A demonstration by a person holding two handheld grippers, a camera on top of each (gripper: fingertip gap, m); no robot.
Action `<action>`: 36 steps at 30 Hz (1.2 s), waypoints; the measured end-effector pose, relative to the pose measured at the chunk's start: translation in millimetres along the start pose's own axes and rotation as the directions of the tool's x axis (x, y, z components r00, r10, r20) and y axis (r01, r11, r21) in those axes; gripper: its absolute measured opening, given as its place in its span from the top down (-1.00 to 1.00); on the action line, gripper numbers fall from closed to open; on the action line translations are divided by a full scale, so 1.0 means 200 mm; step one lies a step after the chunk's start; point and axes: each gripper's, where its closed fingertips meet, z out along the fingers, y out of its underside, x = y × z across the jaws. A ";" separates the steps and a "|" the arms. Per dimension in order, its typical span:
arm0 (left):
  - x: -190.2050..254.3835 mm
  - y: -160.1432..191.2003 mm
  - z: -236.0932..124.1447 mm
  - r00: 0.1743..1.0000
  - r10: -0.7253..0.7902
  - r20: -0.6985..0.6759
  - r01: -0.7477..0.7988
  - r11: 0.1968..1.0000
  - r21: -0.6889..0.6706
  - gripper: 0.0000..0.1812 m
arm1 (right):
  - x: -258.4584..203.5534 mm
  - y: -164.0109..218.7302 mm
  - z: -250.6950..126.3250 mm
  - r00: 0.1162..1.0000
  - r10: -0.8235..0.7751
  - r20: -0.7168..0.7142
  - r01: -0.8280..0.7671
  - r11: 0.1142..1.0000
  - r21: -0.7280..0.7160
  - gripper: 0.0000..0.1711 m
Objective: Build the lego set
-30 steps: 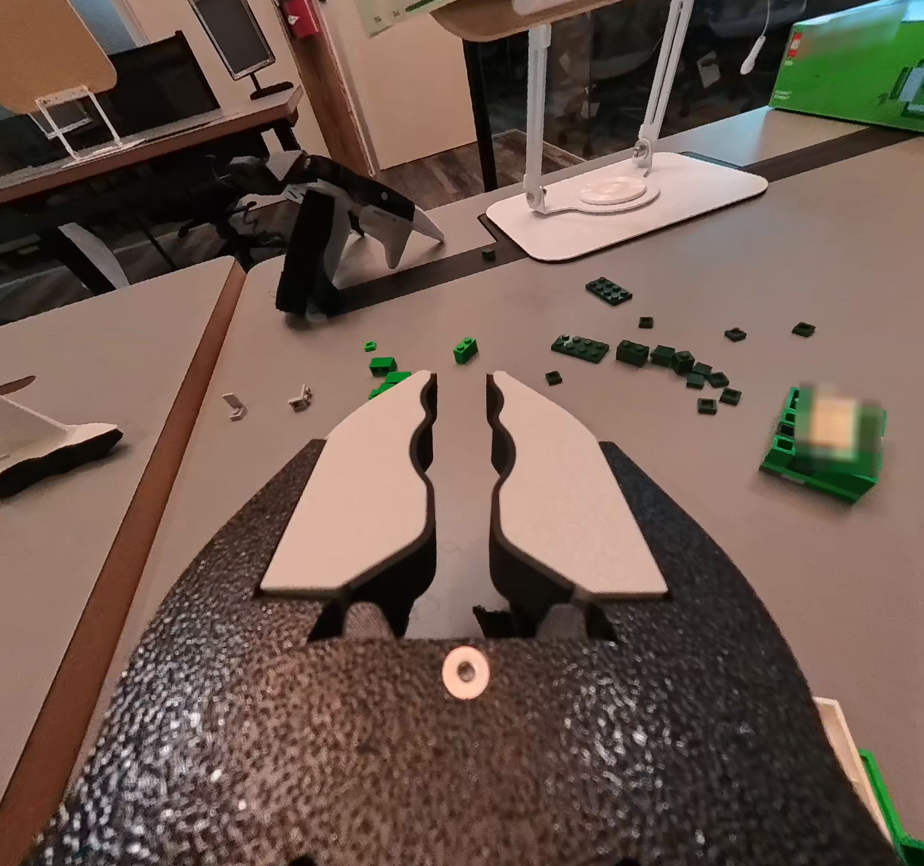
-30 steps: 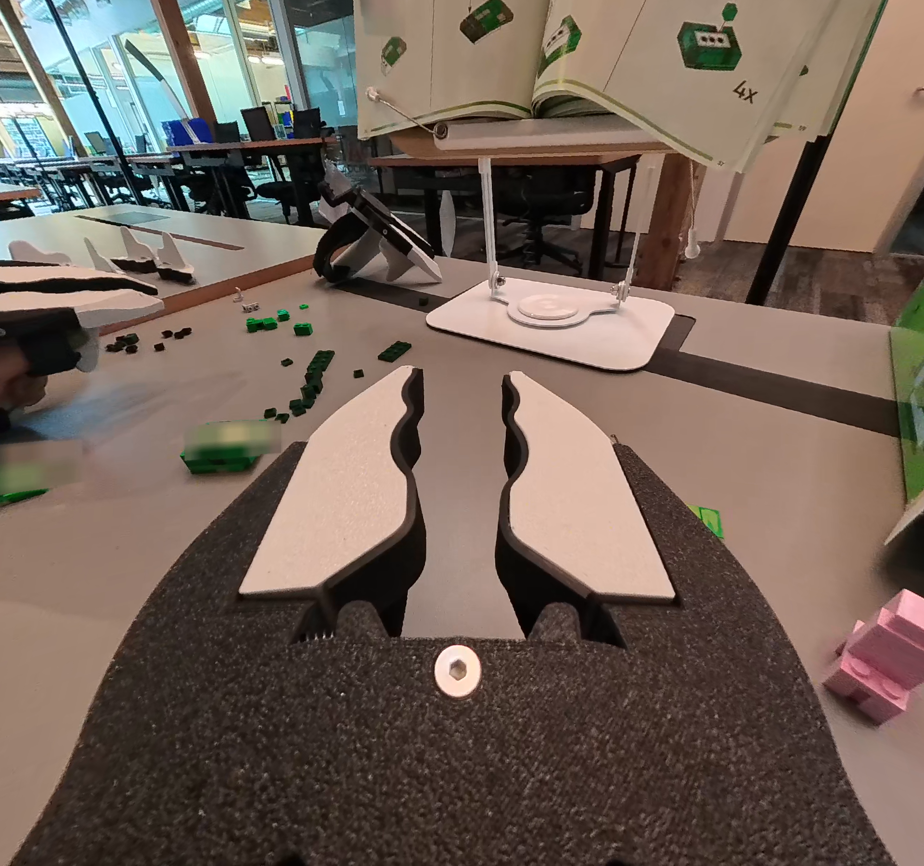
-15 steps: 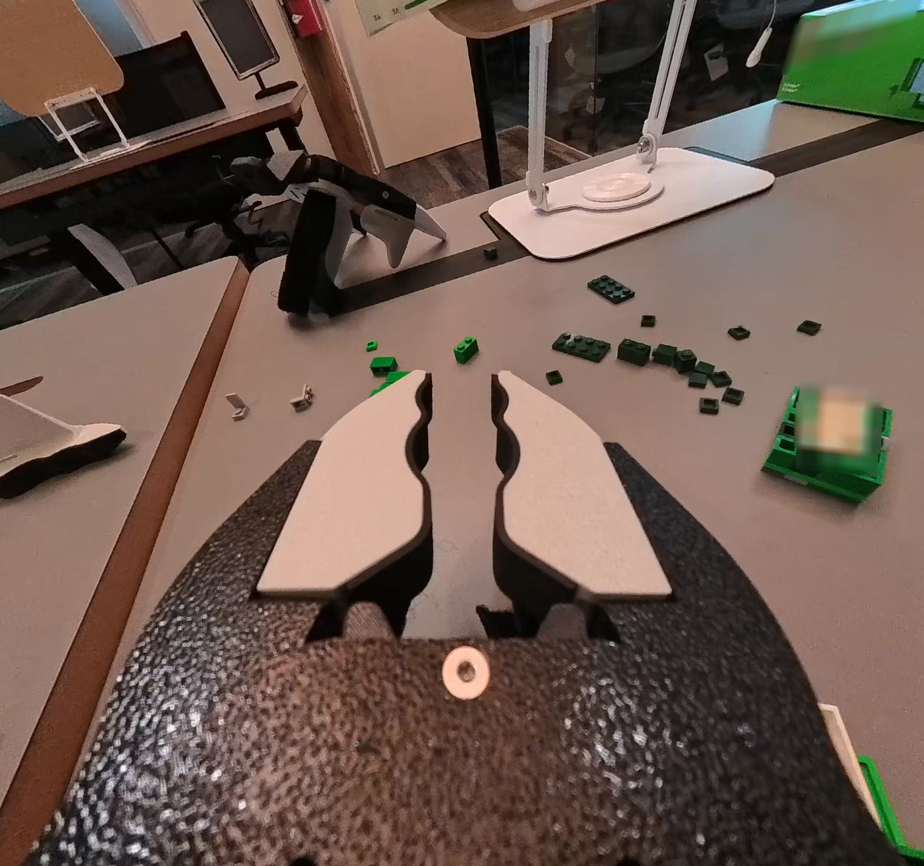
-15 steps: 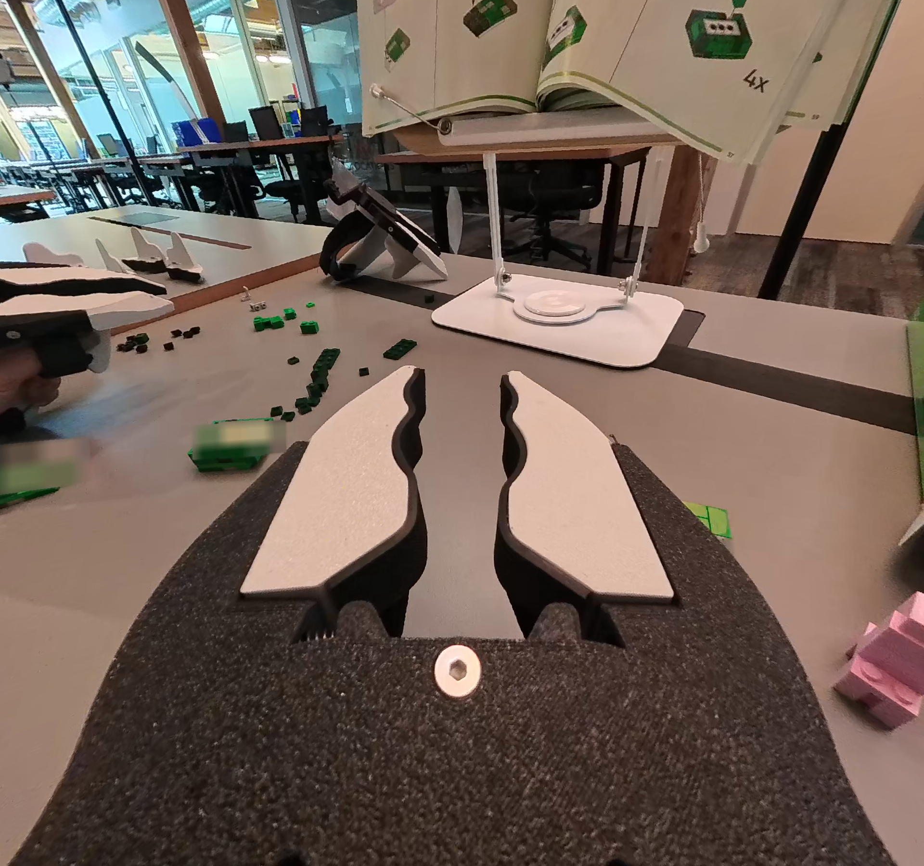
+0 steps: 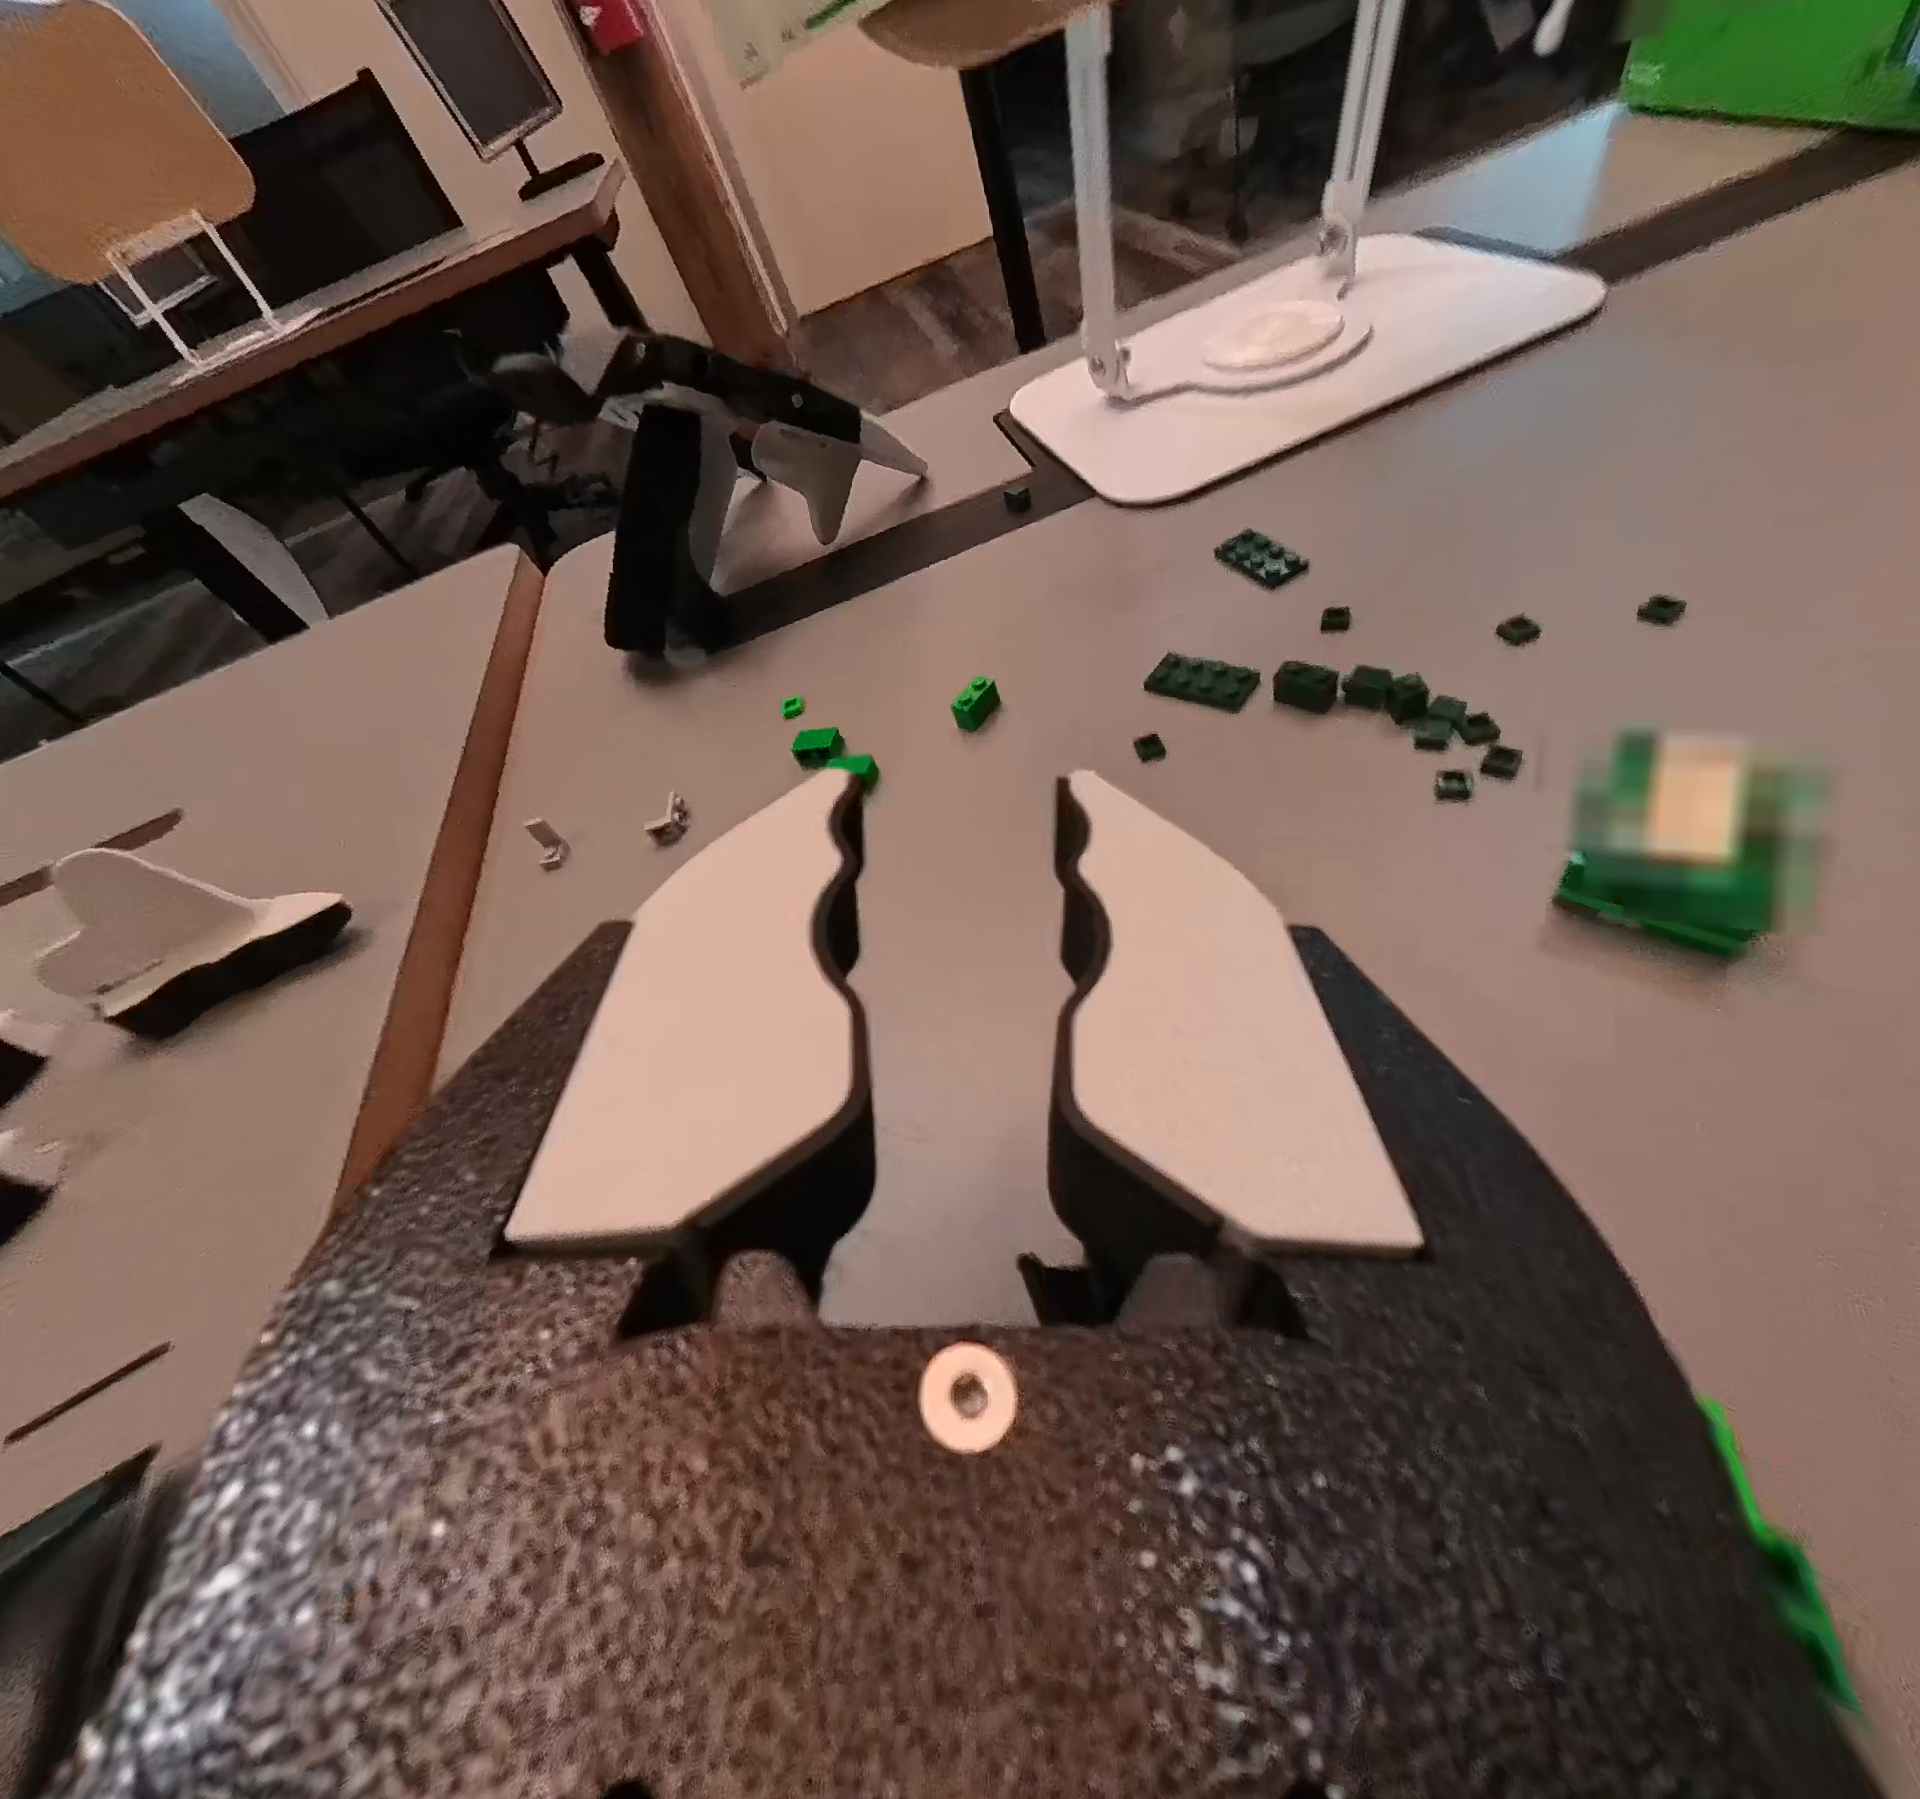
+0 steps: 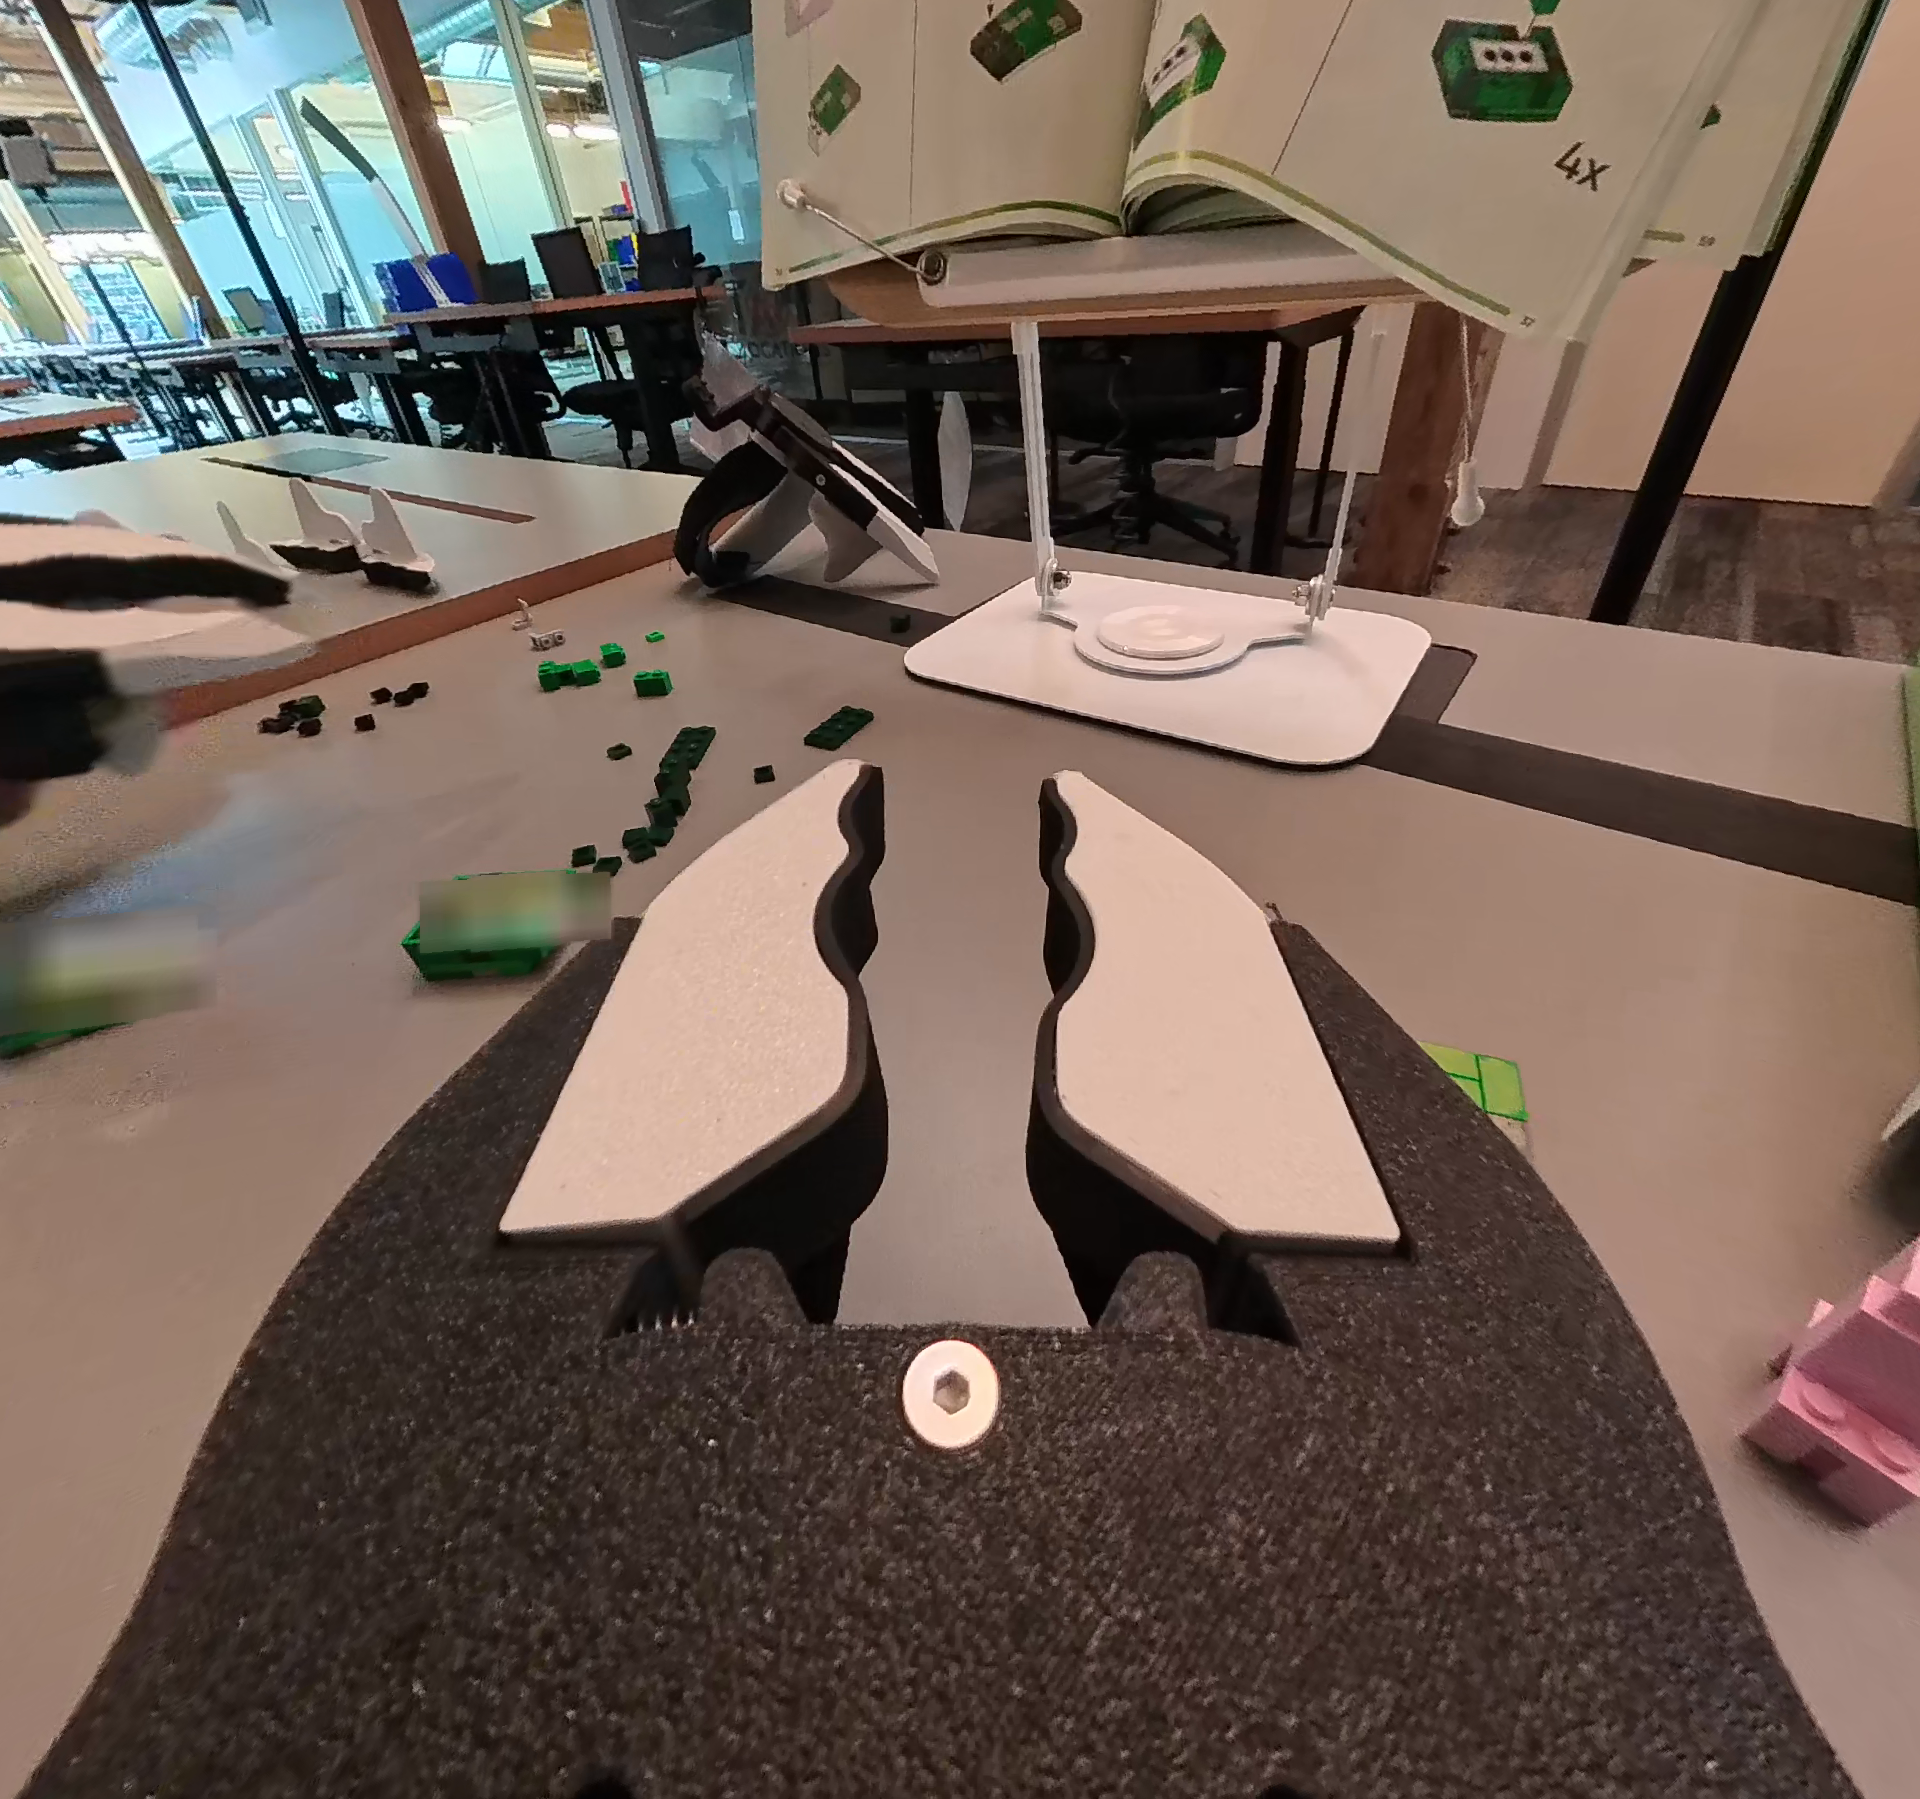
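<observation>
My left gripper (image 5: pixel 958 781) is open and empty above the grey table, with bright green bricks (image 5: pixel 977 705) and dark green bricks (image 5: pixel 1203 682) scattered ahead of it. A partly built green assembly (image 5: pixel 1673 892) sits to its right; it also shows in the right wrist view (image 6: pixel 480 949). My right gripper (image 6: pixel 961 778) is open and empty, above bare table. Dark green pieces (image 6: pixel 681 762) lie ahead to its left. The left gripper (image 6: pixel 125 606) shows at the far left of that view. An open instruction book (image 6: pixel 1299 56) rests on a white stand (image 6: pixel 1174 658).
A spare gripper (image 5: pixel 717 492) lies at the back of the table. Two small grey brackets (image 5: pixel 665 819) lie near the seam to the neighbouring table (image 5: pixel 208 814). A pink brick model (image 6: pixel 1860 1406) and a lime plate (image 6: pixel 1481 1079) sit at my right. A green box (image 5: pixel 1787 14) stands far right. The gap from one gripper's tips to the other's is roughly 30 cm.
My left gripper has opened wider and swung slightly, blurring the view. My right gripper has drawn back a little; its opening is about the same.
</observation>
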 end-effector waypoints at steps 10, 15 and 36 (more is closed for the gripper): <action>0.36 0.28 -0.46 0.982 -0.044 -0.185 -0.007 0.964 -0.265 0.32 | 0.03 0.00 0.00 0.998 0.063 -0.004 -0.063 0.998 0.011 0.68; 0.42 0.38 -0.47 0.954 -0.185 -0.236 0.097 0.935 -0.342 0.35 | 0.03 0.00 0.00 0.998 0.058 -0.002 -0.058 0.998 0.010 0.68; 0.47 0.39 -0.40 0.948 -0.122 -0.294 0.006 0.931 -0.365 0.62 | 0.03 0.00 0.00 0.998 0.069 0.000 -0.069 0.998 0.003 0.67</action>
